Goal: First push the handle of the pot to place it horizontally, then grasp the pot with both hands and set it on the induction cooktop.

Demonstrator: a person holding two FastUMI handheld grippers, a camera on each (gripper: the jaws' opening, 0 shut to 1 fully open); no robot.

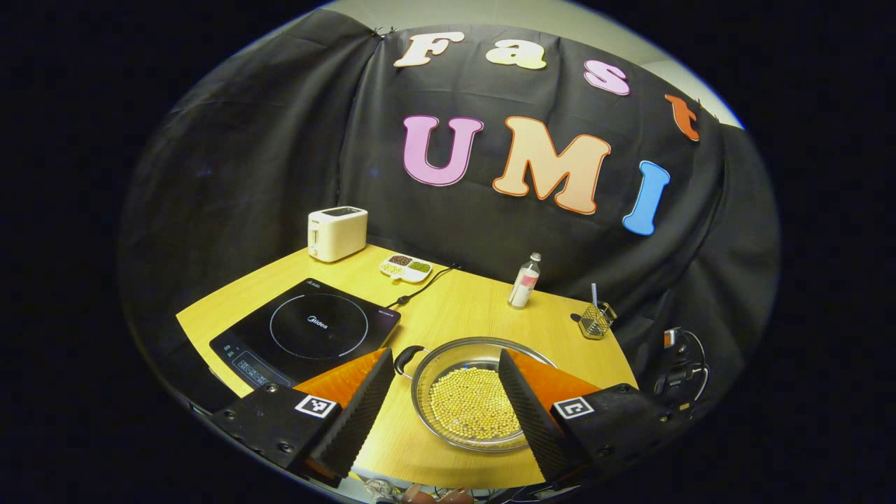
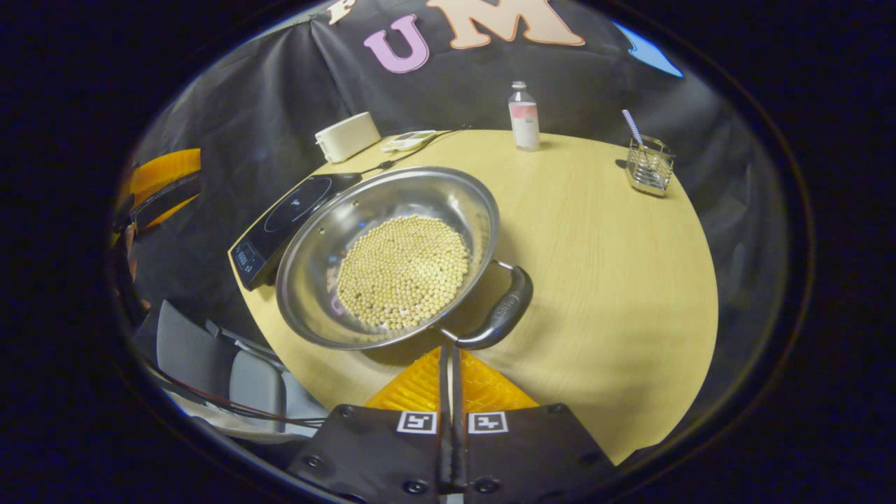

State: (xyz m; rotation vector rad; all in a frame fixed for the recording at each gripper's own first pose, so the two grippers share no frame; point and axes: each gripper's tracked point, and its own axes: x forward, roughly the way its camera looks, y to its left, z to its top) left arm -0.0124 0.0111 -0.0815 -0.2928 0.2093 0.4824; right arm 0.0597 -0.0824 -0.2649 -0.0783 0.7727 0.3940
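- Steel is seen just ahead of the right gripper (image 2: 448, 364): the pot (image 2: 329, 231), a shallow pan filled with pale round beans (image 2: 402, 269), stands on the wooden table (image 2: 616, 266).
- The right gripper's fingers are pressed together, nothing held between them, and their tips are placed at or just short of the pot's near handle (image 2: 500, 311); whether contact is made cannot be told.
- That handle is a dark loop whose long axis is seen running slantwise across the right gripper view, rising to the right, not level.
- The right gripper is judged the nearer one to this handle, so the push to set it horizontal is expected from that side.
- In the left gripper view the left gripper (image 1: 441, 399) is held wide open and empty above the pot (image 1: 427, 381), well apart from it, with the far handle (image 1: 407, 357) showing beside its left finger.
- The cooktop (image 1: 308, 329) lies just beside the pot, to the left in both views, and nothing rests on it.
- Farther back a toaster (image 1: 337, 233), a small divided dish (image 1: 406, 267), a bottle (image 1: 525, 281) and a wire holder (image 1: 596, 320) are set near the table's far edge.
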